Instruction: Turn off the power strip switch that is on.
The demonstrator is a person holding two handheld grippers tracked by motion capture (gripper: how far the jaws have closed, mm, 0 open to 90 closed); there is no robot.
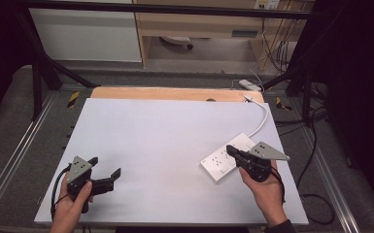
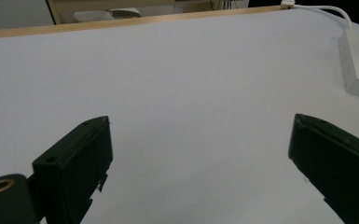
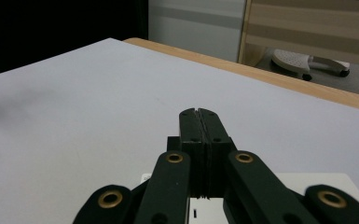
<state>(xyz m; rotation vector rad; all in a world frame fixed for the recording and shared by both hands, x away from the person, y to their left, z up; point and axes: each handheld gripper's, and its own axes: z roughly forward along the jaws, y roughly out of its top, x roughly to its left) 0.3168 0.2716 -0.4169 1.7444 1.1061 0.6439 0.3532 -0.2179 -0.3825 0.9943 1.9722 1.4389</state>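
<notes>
White power strip (image 1: 229,158) lies flat near the right edge of the surface (image 1: 165,145), its cord (image 1: 262,119) running to the far edge. Right tool (image 1: 231,150), jaws pressed together and empty, hovers over the strip's near half, probably just clear of it. Left tool (image 1: 108,175), jaws spread wide, waits well to the strip's left. Good practice: lower the closed tip squarely onto the strip's top face, pressing gently so the strip does not slide.

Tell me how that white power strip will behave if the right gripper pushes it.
The power strip looks like a flat, rigid block lying low on the table, so it would probably slide, not tip or roll. Its white cable runs to the far edge and may tug it round. The right gripper, jaws shut, is over it.
</notes>
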